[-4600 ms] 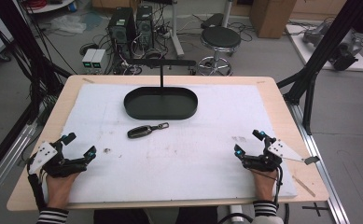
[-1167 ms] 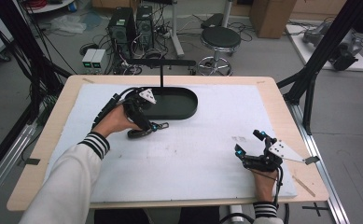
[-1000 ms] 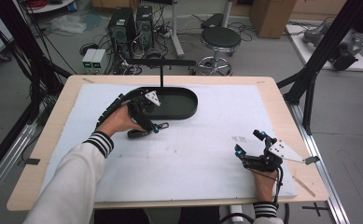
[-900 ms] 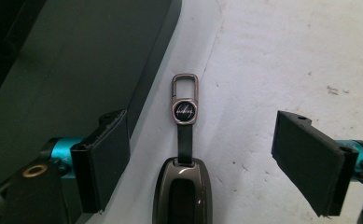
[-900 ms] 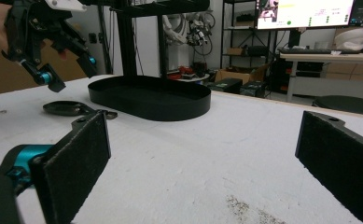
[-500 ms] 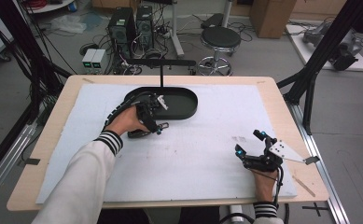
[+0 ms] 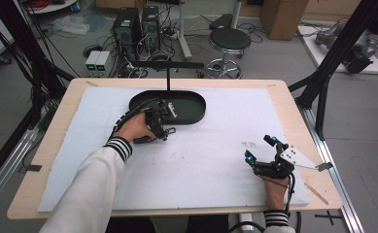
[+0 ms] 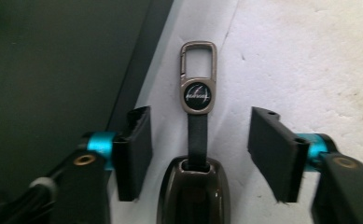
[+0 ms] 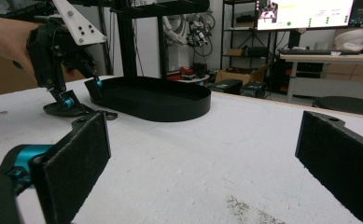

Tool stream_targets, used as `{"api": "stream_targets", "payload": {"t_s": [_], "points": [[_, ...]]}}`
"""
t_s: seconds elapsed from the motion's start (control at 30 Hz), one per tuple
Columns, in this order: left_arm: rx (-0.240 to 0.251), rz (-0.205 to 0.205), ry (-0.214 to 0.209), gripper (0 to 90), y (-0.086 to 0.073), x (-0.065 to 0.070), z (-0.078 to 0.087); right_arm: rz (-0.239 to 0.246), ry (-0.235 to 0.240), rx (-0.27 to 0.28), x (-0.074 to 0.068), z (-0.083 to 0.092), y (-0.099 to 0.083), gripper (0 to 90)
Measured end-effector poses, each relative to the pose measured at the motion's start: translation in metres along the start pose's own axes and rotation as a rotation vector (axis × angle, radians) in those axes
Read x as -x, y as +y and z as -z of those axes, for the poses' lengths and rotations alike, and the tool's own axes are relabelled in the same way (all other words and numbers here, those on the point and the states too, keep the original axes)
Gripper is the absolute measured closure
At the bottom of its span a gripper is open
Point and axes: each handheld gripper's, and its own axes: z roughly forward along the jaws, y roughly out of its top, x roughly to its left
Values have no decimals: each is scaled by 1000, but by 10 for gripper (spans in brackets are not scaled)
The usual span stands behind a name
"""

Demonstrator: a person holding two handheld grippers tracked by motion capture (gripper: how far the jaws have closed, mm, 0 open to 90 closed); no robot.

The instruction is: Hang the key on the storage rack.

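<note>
a workshop room with cables, computer towers and a round stool (image 7: 230,40) on the floor lies behind a wooden table (image 7: 293,104) covered by a white foam sheet (image 7: 211,155). near the far middle of the sheet sits a shallow black oval tray (image 7: 192,108) with a t-shaped black stand (image 7: 168,68) rising at its back edge. a dark car key fob (image 8: 193,196) lies flat on the sheet just beside the tray's near rim, with a black strap and a metal clip (image 8: 198,70) pointing away from the left gripper's camera. the left gripper (image 7: 160,127), held by a hand in a white sleeve with striped cuff, is lowered over the fob; its jaws stand apart, one on each side of the strap, not touching it. the right gripper (image 7: 260,151) rests well apart near the front right of the sheet, its jaws spread wide with nothing between them, facing the tray.
</note>
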Motion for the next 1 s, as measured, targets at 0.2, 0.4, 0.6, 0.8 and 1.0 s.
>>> {"api": "stream_targets", "payload": {"t_s": [0.2, 0.4, 0.6, 0.8, 1.0], "points": [[-22, 4, -3, 472, 0, -1, -3, 5, -3, 4, 0, 0, 0, 21], [-39, -2, -3, 533, 1, -2, -4, 3, 0, 6, 0, 0, 0, 21], [-47, -3, 4, 564, 2, -1, -8, 5, -1, 7, 1, 0, 0, 21], [-67, -3, -2, 604, 1, -2, -10, 6, -1, 8, 1, 0, 0, 21], [-71, 2, -12, 640, 1, -2, -11, 6, -1, 8, 1, 0, 0, 21]]}}
